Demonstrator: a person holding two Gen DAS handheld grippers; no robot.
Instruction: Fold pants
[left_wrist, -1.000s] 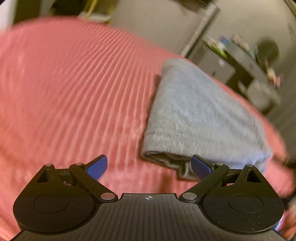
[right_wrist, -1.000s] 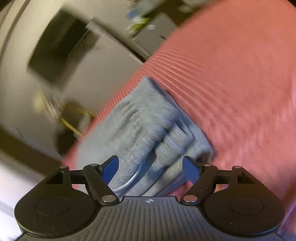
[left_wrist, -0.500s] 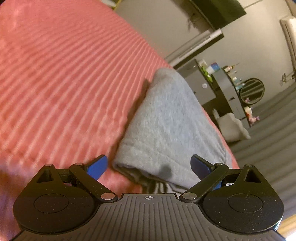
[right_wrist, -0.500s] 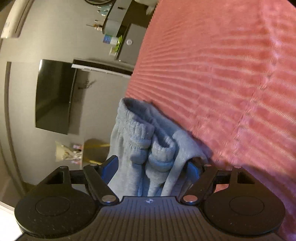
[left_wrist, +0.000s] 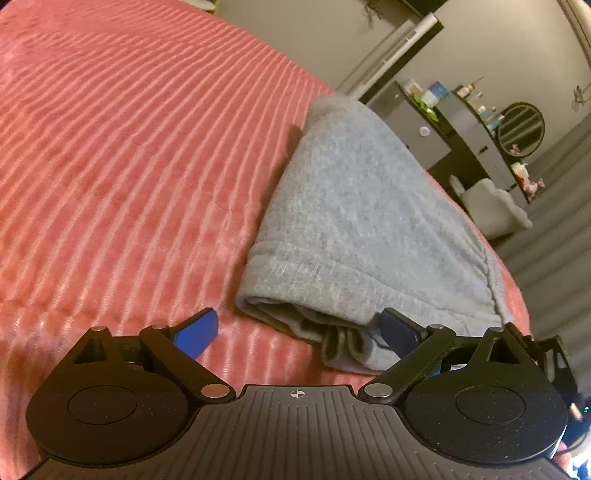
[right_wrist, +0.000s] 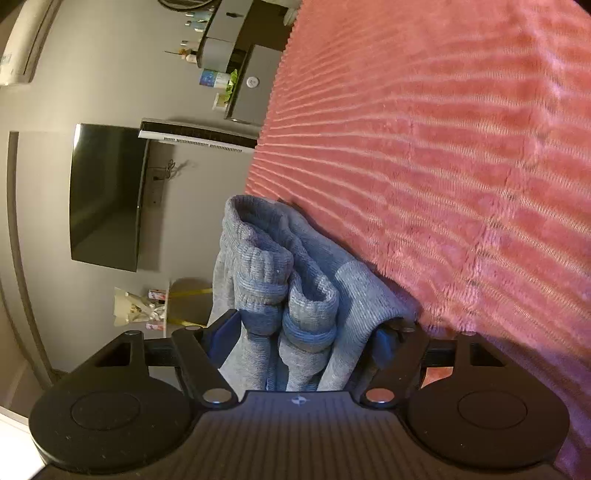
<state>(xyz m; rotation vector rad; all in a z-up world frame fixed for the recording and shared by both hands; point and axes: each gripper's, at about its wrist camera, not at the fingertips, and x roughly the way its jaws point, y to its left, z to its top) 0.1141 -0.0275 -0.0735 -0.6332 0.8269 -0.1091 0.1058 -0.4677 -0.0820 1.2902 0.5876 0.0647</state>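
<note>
Grey sweatpants (left_wrist: 362, 221) lie folded into a compact stack on a pink ribbed bedspread (left_wrist: 129, 147). My left gripper (left_wrist: 299, 330) is open at the stack's near folded edge, its right blue pad (left_wrist: 397, 328) touching the cloth. In the right wrist view the pants' ribbed cuffs and waistband (right_wrist: 288, 280) sit bunched between the fingers of my right gripper (right_wrist: 303, 339), which is open around the bundle, at the edge of the bedspread (right_wrist: 443, 184).
Beyond the bed's far edge are a grey wall, a dresser with bottles and a round mirror (left_wrist: 521, 129), a white stool (left_wrist: 491, 210), and a wall-mounted TV (right_wrist: 107, 199). The bedspread stretches wide to the left of the pants.
Both grippers moved in closer to the folded pants. The right gripper's fingers now straddle the cuff end; the left gripper's right pad reached the stack's near edge.
</note>
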